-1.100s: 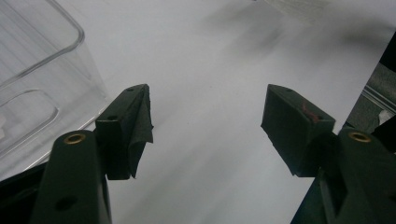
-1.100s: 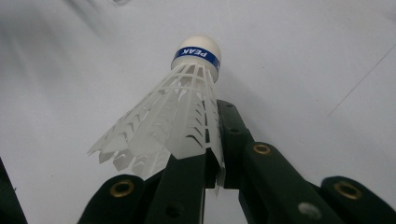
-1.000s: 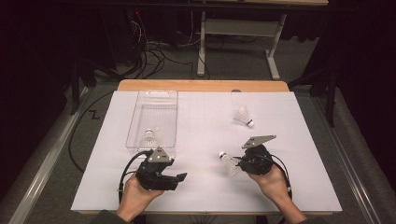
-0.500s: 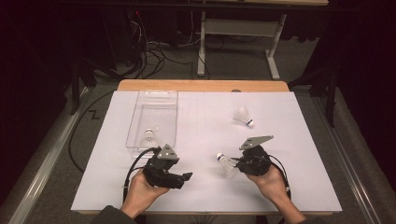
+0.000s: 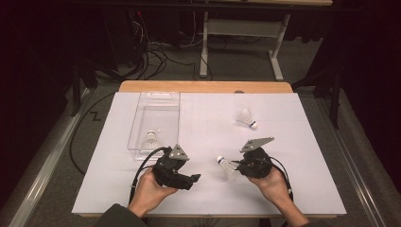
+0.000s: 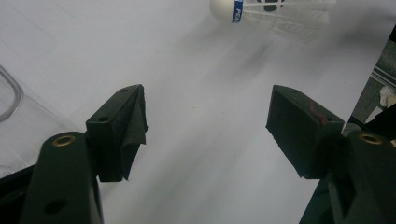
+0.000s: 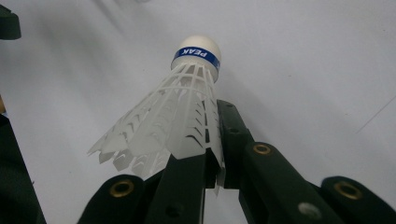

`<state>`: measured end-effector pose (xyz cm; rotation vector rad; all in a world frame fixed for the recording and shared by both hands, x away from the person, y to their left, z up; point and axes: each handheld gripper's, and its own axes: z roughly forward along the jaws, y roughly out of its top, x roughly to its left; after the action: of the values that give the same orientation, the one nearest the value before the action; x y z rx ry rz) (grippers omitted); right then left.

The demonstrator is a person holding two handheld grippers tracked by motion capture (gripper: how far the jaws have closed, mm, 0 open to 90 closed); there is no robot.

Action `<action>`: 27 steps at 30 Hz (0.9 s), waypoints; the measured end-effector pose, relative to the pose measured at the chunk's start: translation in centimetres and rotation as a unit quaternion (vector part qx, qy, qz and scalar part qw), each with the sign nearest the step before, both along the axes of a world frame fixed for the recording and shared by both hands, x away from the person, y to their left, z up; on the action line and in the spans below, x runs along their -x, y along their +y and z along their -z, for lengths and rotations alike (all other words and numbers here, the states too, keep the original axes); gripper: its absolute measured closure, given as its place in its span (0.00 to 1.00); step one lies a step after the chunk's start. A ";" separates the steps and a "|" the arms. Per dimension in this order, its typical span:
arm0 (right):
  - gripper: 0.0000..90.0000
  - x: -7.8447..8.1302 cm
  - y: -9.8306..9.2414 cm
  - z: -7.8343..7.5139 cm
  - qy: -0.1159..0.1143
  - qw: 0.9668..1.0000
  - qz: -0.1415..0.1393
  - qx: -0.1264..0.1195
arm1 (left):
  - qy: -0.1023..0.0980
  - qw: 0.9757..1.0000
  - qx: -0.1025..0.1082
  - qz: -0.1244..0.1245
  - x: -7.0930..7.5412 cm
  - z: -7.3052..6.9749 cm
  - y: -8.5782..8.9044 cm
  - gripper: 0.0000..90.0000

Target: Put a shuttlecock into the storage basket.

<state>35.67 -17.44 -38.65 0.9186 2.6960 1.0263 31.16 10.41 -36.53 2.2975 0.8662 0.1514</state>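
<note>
Held shuttle [image 5: 228, 166] sits betw. the two hands, just above the white sheet [image 5: 307, 156]. Long axis runs roughly level across the table in the high view: cork nose pts toward the left gripper [image 5: 191, 180], skirt end toward the right gripper [image 5: 241, 165]. In the right gripper view the shuttle [image 7: 180, 112] pts straight away from the camera, nose far end, in line w/ the jaws.

Right gripper [image 7: 212, 175]: jaws closed down tight on the skirt's edge, pinching the thin wall; the rest of the skirt flares free to the left of them.

Left gripper [image 6: 205, 135]: jaws have just been opening, now stand wide, nothing betw. them, only bare sheet. It lies low in the person's left hand [image 5: 150, 191], pointing at the shuttle's nose [image 6: 271, 11], near but apart.

Shuttle: white plastic, cone-shaped lattice skirt w/ ribbed slots and jagged rim; rounded white cork nose w/ blue band. Jaws are matte black blocks; the left one's pad looks frayed.

Bin [image 5: 137, 142]: clear plastic, rectangular, rounded corners, at the sheet's left. Inside, one shuttle [image 5: 150, 140] at the near end, standing on its skirt. Another shuttle [image 5: 247, 117] lies loose on the sheet far right, nose toward the near-right, well apart from both grippers.
</note>
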 end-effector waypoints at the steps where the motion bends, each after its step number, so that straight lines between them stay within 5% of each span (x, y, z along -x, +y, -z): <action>1: 1.00 0.0 0.0 0.0 0.000 1.000 0.000 -0.001 | 0.001 1.000 -0.001 0.001 -0.1 0.0 -0.1 0.33; 27: 1.00 0.1 1.1 -0.1 0.001 1.000 -0.027 0.002 | 0.006 0.999 -0.014 0.030 -1.4 0.1 -2.2 0.30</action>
<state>35.56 -16.37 -38.53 0.8513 2.7379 1.0305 32.58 8.16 -36.64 2.3494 0.8046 0.1242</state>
